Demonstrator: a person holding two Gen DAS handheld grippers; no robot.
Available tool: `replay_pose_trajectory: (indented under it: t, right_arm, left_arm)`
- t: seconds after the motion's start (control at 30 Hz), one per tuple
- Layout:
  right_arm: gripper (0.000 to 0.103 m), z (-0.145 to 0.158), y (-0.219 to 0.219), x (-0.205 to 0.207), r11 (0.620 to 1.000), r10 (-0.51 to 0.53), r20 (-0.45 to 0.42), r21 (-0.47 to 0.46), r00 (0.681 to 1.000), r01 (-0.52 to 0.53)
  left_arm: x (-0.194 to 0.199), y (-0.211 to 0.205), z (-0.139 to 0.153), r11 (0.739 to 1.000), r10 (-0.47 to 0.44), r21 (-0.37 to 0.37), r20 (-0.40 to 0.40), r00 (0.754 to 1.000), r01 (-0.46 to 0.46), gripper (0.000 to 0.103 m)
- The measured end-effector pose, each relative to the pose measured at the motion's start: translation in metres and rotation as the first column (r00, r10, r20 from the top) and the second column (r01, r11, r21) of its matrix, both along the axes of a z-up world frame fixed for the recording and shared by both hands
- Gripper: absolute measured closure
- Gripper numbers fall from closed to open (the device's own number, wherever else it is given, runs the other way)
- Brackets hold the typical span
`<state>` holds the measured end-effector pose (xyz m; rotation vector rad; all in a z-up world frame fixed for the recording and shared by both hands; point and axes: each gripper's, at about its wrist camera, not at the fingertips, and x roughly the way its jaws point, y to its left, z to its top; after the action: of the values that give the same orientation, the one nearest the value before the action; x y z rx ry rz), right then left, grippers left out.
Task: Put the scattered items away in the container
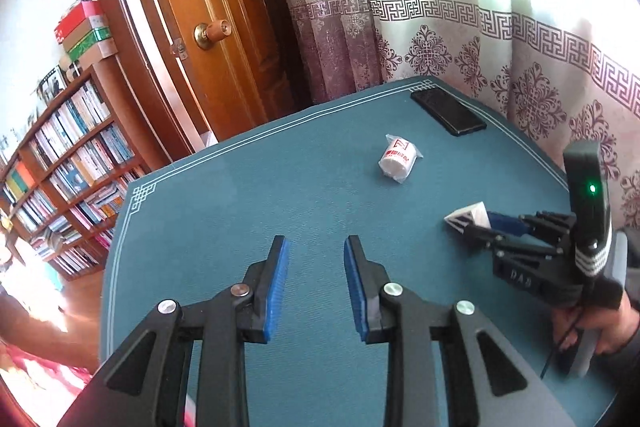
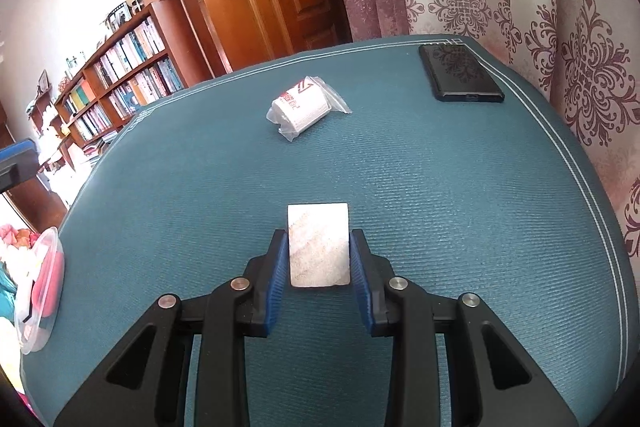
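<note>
Right gripper (image 2: 319,247) is clamped on a pale rectangular block (image 2: 318,245), blue pads pressed to its two long sides, the block sticking forward past the fingertips w/ its far end unsupported. In the left wrist view the same block (image 1: 472,217) shows just off or barely touching the teal table mat (image 1: 240,207) — can't tell which. Left gripper (image 1: 316,267) is spread apart w/ nothing between its pads, hanging over bare mat. The clear plastic container (image 2: 38,287) sits at the mat's left edge in the right wrist view, something red already inside, well apart from the block. Still out on the mat: a white roll in a plastic bag (image 2: 302,107), lying near the middle, and a black phone (image 2: 460,79) by the far right corner near the curtain. My read: block is picked, carry to the container comes next. Risks — the pads hold only the rear part of the block, so a quick swing left could let it pivot or slide out nose-down. The container sits right on the table edge and looks light; setting the block on its rim or bumping its wall could tip it off the side. The bagged roll lies roughly between block and container, so a low carry could clip it. The loose slippery bag may also slip in a pinch later.
</note>
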<state>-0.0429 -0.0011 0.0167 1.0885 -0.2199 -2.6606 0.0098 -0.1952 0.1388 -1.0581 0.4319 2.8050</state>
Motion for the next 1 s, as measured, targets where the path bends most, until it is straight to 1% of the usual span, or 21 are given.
replay_pose_trajectory:
  t: [0.07, 0.2, 0.23, 0.3, 0.4, 0.47, 0.5, 0.57, 0.63, 0.73, 0.83, 0.9, 1.0]
  right_arm:
    - [0.070, 0.002, -0.003, 0.001, 1.000, 0.005, -0.011, 0.015, 1.000, -0.005]
    - [0.070, 0.003, -0.009, 0.003, 0.999, 0.021, -0.024, 0.034, 1.000, -0.020]
    - [0.070, 0.003, -0.011, 0.004, 0.999, 0.024, -0.027, 0.039, 0.999, -0.023]
    - [0.071, 0.004, -0.013, 0.005, 0.998, 0.035, -0.037, 0.051, 0.999, -0.033]
    - [0.071, 0.008, -0.018, 0.008, 0.995, 0.054, -0.074, 0.083, 0.996, -0.047]
    - [0.071, 0.007, -0.019, 0.011, 0.993, 0.074, -0.127, 0.095, 0.989, -0.062]
    - [0.071, 0.004, -0.017, 0.009, 0.994, 0.074, -0.111, 0.086, 0.991, -0.065]
    - [0.071, 0.003, -0.007, 0.005, 0.997, 0.065, -0.099, 0.037, 0.993, -0.061]
    - [0.071, 0.002, 0.003, -0.001, 0.999, 0.038, -0.089, 0.012, 0.995, -0.037]
    - [0.071, -0.004, 0.010, -0.011, 1.000, 0.013, -0.058, -0.017, 0.998, -0.014]
    - [0.071, -0.008, 0.013, -0.019, 0.999, 0.005, -0.035, -0.033, 0.999, -0.006]
    - [0.071, -0.011, 0.017, -0.025, 0.999, -0.008, -0.026, -0.050, 1.000, 0.007]
    - [0.071, -0.019, 0.023, -0.031, 0.995, -0.025, 0.020, -0.093, 0.999, 0.027]
  left_arm:
    - [0.009, -0.018, 0.010, 1.000, 0.030, 0.007, 0.007, 1.000, -0.030, 0.071]
    - [0.024, -0.048, 0.028, 0.990, 0.111, 0.086, -0.003, 0.994, -0.110, 0.071]
    - [0.027, -0.051, 0.030, 0.988, 0.125, 0.093, -0.010, 0.992, -0.124, 0.071]
    - [0.033, -0.050, 0.032, 0.988, 0.135, 0.080, -0.022, 0.991, -0.133, 0.071]
    - [0.042, -0.038, 0.030, 0.993, 0.108, 0.053, -0.021, 0.994, -0.107, 0.071]
    - [0.048, -0.027, 0.028, 0.996, 0.076, 0.038, -0.018, 0.997, -0.076, 0.071]
    - [0.050, -0.021, 0.027, 0.998, 0.062, 0.029, -0.017, 0.998, -0.061, 0.070]
    - [0.053, -0.010, 0.023, 0.999, 0.036, 0.007, -0.008, 0.999, -0.036, 0.068]
    - [0.052, -0.002, 0.019, 1.000, 0.018, -0.007, 0.005, 1.000, -0.018, 0.068]
    - [0.044, 0.004, 0.018, 1.000, -0.008, 0.021, 0.022, 1.000, 0.008, 0.068]
    - [0.032, 0.003, 0.017, 0.998, -0.016, 0.058, 0.045, 0.999, 0.013, 0.068]
    - [0.027, 0.008, 0.014, 0.998, -0.021, 0.053, 0.049, 0.999, 0.019, 0.068]
    - [0.023, 0.012, 0.012, 0.999, -0.035, 0.041, 0.055, 0.998, 0.033, 0.068]
